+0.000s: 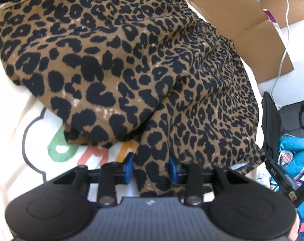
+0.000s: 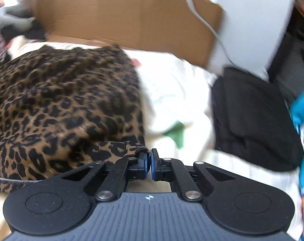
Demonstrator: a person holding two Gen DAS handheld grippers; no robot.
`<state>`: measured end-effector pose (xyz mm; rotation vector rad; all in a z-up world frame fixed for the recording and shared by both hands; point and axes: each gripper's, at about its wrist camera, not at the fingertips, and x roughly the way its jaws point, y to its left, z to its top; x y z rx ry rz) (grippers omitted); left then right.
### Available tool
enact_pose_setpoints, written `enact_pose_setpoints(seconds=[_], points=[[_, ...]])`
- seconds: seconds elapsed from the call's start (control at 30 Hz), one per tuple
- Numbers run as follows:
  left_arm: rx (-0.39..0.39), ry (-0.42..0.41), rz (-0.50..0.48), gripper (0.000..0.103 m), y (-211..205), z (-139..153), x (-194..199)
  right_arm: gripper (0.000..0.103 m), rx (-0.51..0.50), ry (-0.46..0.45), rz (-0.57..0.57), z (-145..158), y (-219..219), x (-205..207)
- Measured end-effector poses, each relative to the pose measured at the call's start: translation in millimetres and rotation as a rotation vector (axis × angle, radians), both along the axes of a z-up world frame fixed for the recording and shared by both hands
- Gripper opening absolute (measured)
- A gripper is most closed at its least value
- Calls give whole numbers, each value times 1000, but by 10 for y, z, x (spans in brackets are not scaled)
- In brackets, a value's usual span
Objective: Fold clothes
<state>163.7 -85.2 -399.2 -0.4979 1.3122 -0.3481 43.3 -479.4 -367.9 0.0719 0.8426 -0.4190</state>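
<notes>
Leopard-print garment (image 1: 131,64) bunched, apparently pinched in left gripper (image 1: 151,170); orientation unclear.

i counted one leopard-print garment (image 1: 131,60), heaped on one white printed cloth (image 1: 31,130) that covered the surface. there was one black garment (image 2: 252,124) lying at the right, and one teal printed garment (image 1: 292,156) past it at the edge. behind them i saw cardboard boxes (image 2: 131,20), two as far as i could tell. one white cable (image 1: 282,46) hung across the cardboard. my tongs were two: the left tongs (image 1: 151,168) and the right tongs (image 2: 149,164), each with two blue pads (image 1: 127,170).
</notes>
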Motion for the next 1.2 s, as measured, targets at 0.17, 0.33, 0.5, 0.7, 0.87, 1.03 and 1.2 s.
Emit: enact_pose_setpoints(seconds=[0.17, 0.33, 0.5, 0.7, 0.87, 1.03, 1.2], points=[[3, -3, -13, 32, -42, -10, -2, 14, 52, 8, -10, -40, -54, -141], [5, 0, -11, 31, -34, -2, 6, 36, 59, -3, 36, 12, 23, -250], [-16, -8, -2, 32, -34, 14, 19, 36, 65, -13, 82, 64, 100, -359], [-63, -19, 21, 33, 39, 48, 14, 43, 122, -44, 36, 139, 34, -248], [-111, -35, 44, 33, 124, 84, 0, 45, 138, 3, 25, -11, -19, -47], [-108, -22, 36, 37, 119, 49, 3, 43, 164, 58, 1, -170, -99, 4], [-103, 1, 27, 42, 113, -23, -43, 14, 183, 69, -24, -172, -188, -74]])
